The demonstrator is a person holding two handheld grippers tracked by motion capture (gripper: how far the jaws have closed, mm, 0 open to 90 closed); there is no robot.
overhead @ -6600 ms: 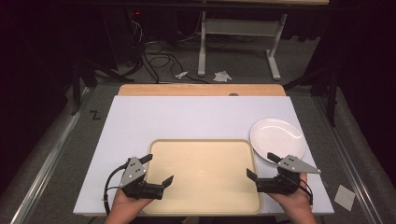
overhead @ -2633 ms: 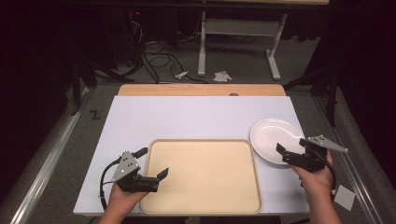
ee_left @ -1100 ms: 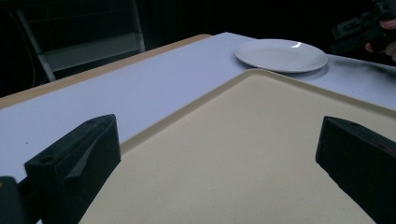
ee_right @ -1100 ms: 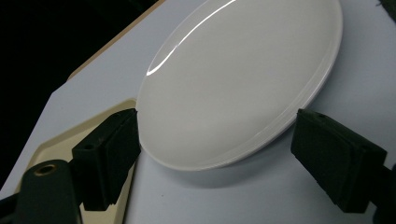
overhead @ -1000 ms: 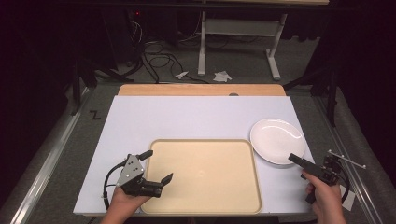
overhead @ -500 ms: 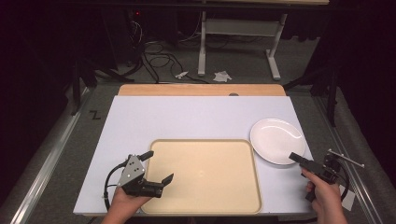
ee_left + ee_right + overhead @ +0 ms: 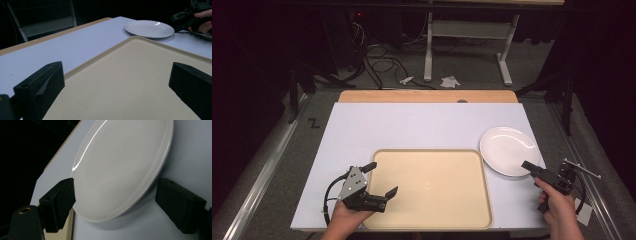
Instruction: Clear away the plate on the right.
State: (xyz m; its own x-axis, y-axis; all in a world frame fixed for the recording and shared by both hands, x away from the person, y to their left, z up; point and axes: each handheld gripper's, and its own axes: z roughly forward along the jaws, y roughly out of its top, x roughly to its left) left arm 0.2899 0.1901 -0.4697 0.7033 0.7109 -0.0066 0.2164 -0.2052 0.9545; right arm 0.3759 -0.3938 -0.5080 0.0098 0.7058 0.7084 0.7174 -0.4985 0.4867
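**Right gripper lines up on the plate's near rim**

The white plate point(image 7: 508, 150) lies flat on the table point(image 7: 422, 125), just beside the tray's point(image 7: 432, 152) corner at about two o'clock from the tray's middle. It looks like glazed ceramic: stiff, fairly heavy for its size, slick and liable to chip if dropped or knocked. The only sensible hold is the thin rim, best at the edge nearest the person, around five o'clock on the plate, with one jaw under the lip and one over it.

The right gripper point(image 7: 532, 166) points at that edge, jaws wide apart and holding nothing; in the right gripper view the plate point(image 7: 120, 167) sits beyond and between them, untouched. The left gripper point(image 7: 382, 179) rests over the tray's near-left part, around seven o'clock, jaws spread wide and empty.

Both plate and tray hold nothing.
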